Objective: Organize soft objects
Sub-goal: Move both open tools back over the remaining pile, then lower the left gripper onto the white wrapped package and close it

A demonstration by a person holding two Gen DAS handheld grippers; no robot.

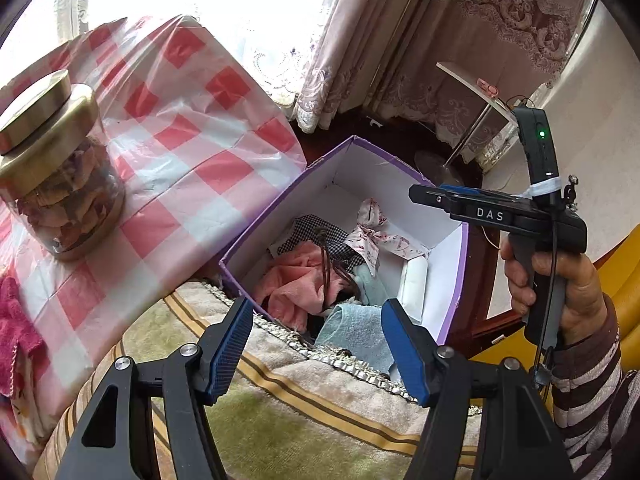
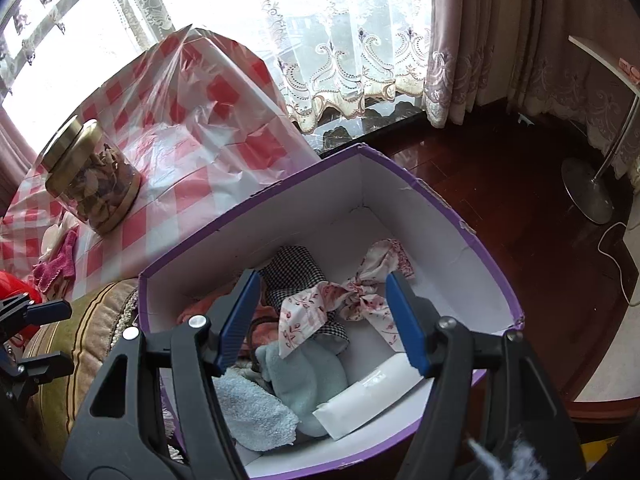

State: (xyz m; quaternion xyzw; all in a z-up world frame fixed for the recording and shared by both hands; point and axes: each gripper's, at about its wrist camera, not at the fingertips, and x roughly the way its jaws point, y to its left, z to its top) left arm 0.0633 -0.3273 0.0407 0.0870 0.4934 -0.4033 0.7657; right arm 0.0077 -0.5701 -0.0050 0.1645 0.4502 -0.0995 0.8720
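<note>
A purple box with white inside holds soft things: a pink towel, a checked cloth, a floral cloth, a light blue towel, a pale blue cloth and a white packet. My left gripper is open and empty, held over the box's near rim. My right gripper is open and empty above the box's contents. It also shows from the side in the left wrist view.
A table with a red-checked cloth stands left of the box and bears a gold-lidded glass jar and a magenta cloth. A striped cushion lies in front. A lamp stand stands on the wooden floor at right.
</note>
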